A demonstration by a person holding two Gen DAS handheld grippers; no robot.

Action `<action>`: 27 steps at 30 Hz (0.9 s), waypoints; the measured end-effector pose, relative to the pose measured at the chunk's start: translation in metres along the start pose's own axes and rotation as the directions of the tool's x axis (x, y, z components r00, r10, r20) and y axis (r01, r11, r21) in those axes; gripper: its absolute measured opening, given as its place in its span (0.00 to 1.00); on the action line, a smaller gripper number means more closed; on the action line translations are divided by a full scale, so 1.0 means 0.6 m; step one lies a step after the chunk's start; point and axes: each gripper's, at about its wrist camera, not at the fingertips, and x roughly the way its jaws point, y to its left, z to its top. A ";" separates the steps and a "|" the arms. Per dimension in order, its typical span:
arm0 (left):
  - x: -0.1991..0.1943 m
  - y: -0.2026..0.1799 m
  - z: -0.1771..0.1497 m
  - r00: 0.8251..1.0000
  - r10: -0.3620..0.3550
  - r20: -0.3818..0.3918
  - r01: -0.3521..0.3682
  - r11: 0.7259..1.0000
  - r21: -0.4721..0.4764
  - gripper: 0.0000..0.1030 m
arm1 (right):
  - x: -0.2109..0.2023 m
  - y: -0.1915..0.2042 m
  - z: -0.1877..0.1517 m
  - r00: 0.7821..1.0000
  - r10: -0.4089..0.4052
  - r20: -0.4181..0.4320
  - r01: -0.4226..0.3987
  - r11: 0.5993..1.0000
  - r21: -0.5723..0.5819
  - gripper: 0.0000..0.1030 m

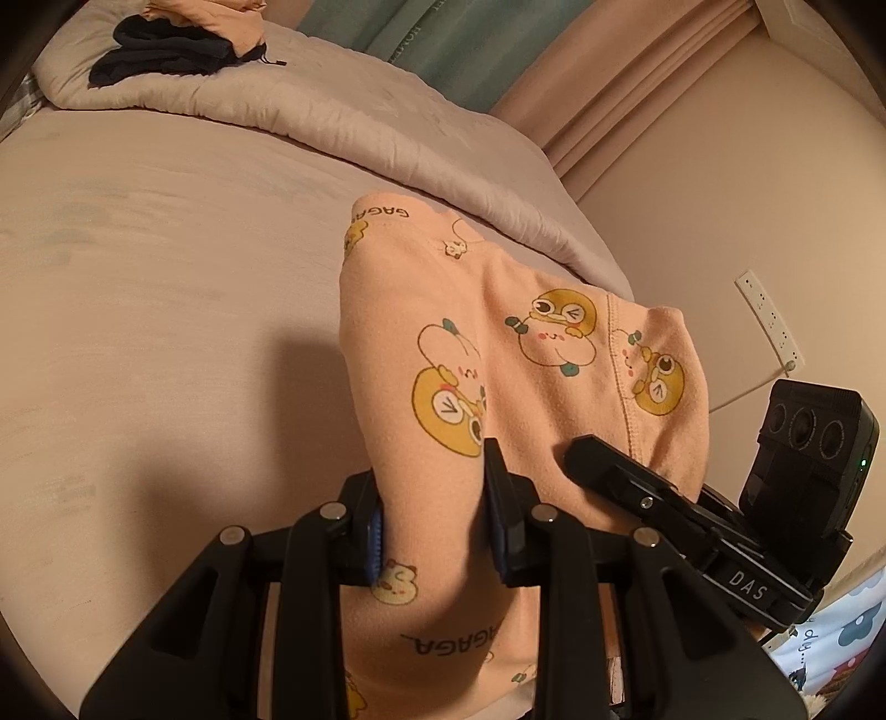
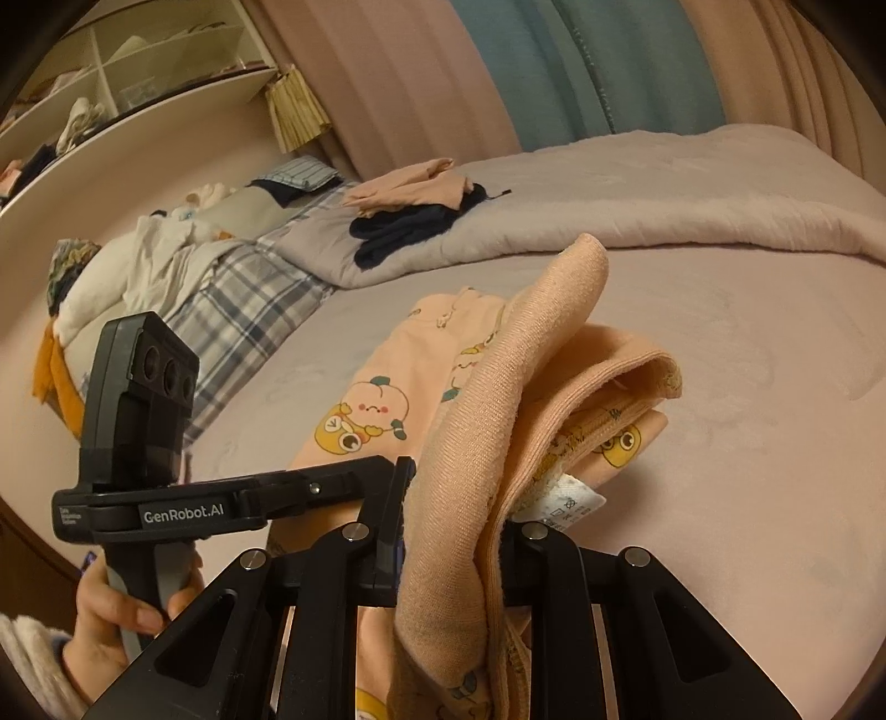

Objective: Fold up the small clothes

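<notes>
Peach cotton garment (image 1: 531,354) with cartoon prints is only one, and it hangs above the bed (image 1: 166,310) between two tongs. Left tongs (image 1: 437,509) are clenched on one bunched part, right tongs (image 2: 448,531) grasp its folded edge. One dark garment (image 2: 404,232) lies on one quilt (image 2: 692,188) behind.

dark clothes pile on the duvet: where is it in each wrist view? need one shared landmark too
Left wrist: dark pile at top left, on the folded duvet, under a peach garment.
Right wrist: dark pile upper centre-left, on the duvet's left end, under the same peach garment.
Shared landmark: the teal curtain behind the bed.
</notes>
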 end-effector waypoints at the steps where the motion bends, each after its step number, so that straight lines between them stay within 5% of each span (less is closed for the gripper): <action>1: -0.004 0.002 -0.002 1.000 0.003 0.004 -0.003 1.000 -0.002 0.27 | 0.002 0.002 0.000 1.000 0.002 -0.001 -0.002 1.000 -0.003 0.22; 27: -0.061 0.010 -0.030 0.999 0.039 0.036 -0.037 0.999 -0.031 0.27 | 0.027 0.026 0.006 0.999 0.027 -0.029 -0.028 0.999 -0.047 0.22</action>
